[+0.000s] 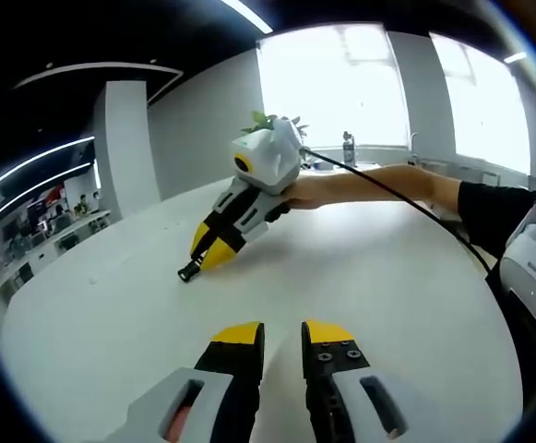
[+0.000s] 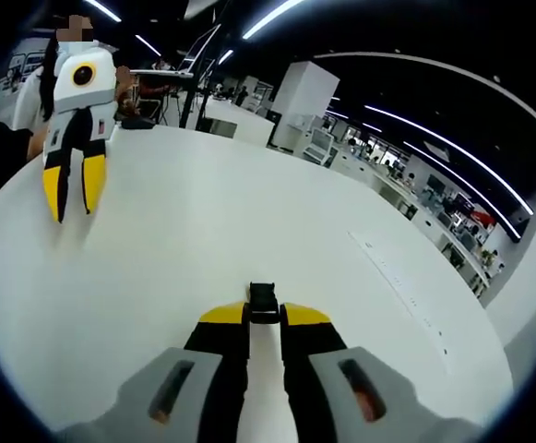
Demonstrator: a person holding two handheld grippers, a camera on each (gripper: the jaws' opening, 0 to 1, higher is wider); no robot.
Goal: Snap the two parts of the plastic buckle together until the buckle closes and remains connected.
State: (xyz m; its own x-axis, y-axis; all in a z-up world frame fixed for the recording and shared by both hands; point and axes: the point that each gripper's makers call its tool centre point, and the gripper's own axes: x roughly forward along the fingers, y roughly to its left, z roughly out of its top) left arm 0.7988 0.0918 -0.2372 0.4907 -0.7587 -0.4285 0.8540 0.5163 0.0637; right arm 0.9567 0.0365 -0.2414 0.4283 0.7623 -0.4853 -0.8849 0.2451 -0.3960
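Note:
A small black plastic buckle (image 2: 263, 302) sits pinched at the tips of my right gripper (image 2: 264, 316), just above the white table (image 2: 249, 212). In the left gripper view that same right gripper (image 1: 205, 256) comes in held by a hand (image 1: 309, 191), tilted down to the table, with the black buckle (image 1: 189, 270) poking out of its yellow tips. I cannot tell whether the buckle is one part or two joined. My left gripper (image 1: 283, 334) hovers over the table short of it, open a narrow gap with nothing between. The right gripper view has that left gripper (image 2: 74, 189) at the upper left.
The table is large, round and white (image 1: 369, 277). A potted plant (image 1: 268, 121) and a bottle (image 1: 348, 148) stand at its far side by bright windows. A person's black sleeve (image 1: 494, 208) and a black cable (image 1: 406, 198) lie along the right. Desks (image 2: 369, 157) stand beyond the table.

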